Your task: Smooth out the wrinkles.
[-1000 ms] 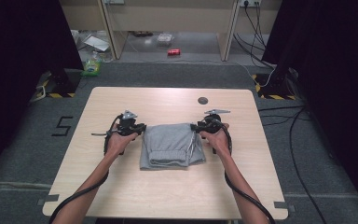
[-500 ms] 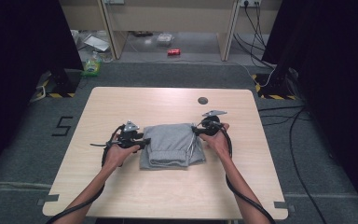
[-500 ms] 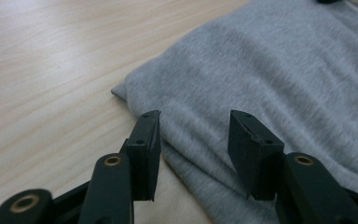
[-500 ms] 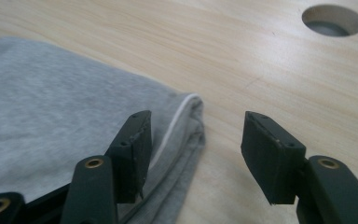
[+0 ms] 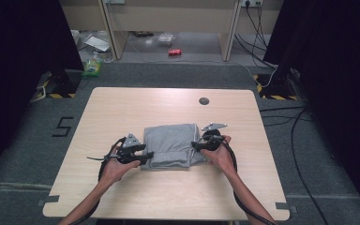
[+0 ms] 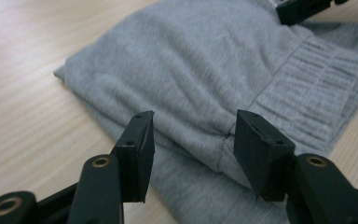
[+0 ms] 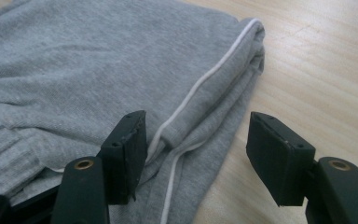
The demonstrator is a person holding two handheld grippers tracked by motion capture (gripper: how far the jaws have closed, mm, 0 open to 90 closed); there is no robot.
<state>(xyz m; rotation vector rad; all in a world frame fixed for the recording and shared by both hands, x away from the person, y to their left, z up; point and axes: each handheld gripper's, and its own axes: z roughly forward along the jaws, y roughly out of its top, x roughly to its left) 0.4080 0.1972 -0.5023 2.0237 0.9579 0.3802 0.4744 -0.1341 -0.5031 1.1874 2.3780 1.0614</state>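
Grey cloth (image 5: pixel 172 145), folded into a rough square, lies on the wooden table (image 5: pixel 122 108) at about its middle, nearer the person's edge. From the high view the left gripper (image 5: pixel 146 155) sits at the cloth's near left corner and the right gripper (image 5: pixel 194 145) at its right edge, each held in a hand (image 5: pixel 114 166) with the forearm coming in from below; the right hand (image 5: pixel 219 155) is just beside the cloth

In the left gripper view the jaws stand apart, one on each side of a folded edge of the cloth (image 6: pixel 200 79), with a ribbed band (image 6: pixel 317 88) off to the right; the other gripper's black tip shows at the top right corner. In the right gripper view the jaws are also apart, straddling a thick folded edge of the cloth (image 7: pixel 98 60) with a white stripe (image 7: pixel 205 79) along it; the left jaw rests on or just above the fabric, the right one over bare table

A small dark disc (image 5: pixel 204 101) lies on the table farther back, well apart from the cloth
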